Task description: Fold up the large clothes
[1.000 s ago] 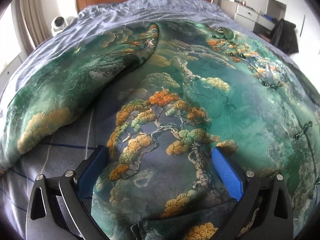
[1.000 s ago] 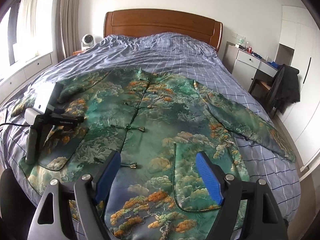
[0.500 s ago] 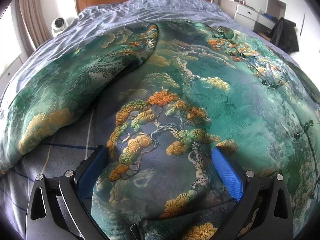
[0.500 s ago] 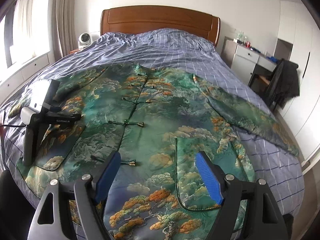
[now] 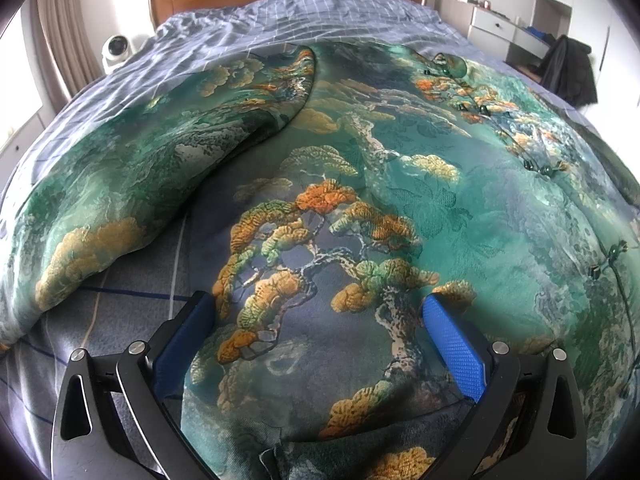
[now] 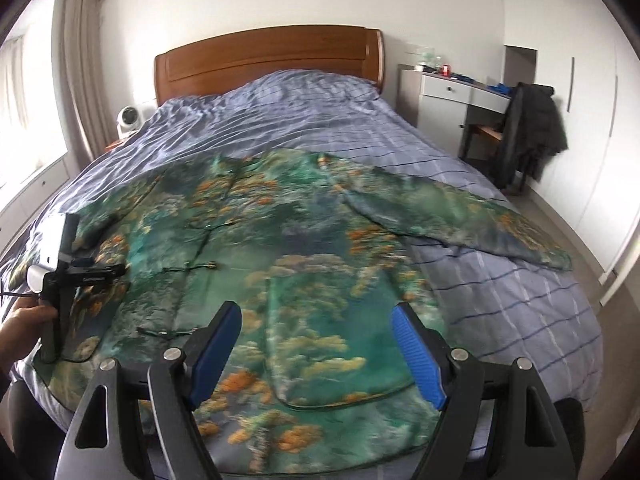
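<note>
A large green silk robe (image 6: 280, 240) with orange pine-tree print lies spread flat on the bed, front side up, with knot buttons down its middle. Its right sleeve (image 6: 480, 220) stretches toward the bed's right edge. In the left wrist view the robe (image 5: 380, 208) fills the frame, its left sleeve (image 5: 120, 184) lying at the left. My left gripper (image 5: 316, 340) is open, low over the robe's lower left hem, fabric between its blue fingers. It also shows in the right wrist view (image 6: 60, 264). My right gripper (image 6: 316, 348) is open above the robe's lower right hem.
The bed has a blue checked cover (image 6: 300, 120) and a wooden headboard (image 6: 268, 60). A white fan (image 6: 130, 118) stands at the left of the bed. A desk (image 6: 452, 92) and a chair with a dark jacket (image 6: 528, 128) stand at the right.
The right gripper has moved to the right and lower, toward the robe's lower right hem; its view is blurred. The left gripper has stayed in place, still open.
</note>
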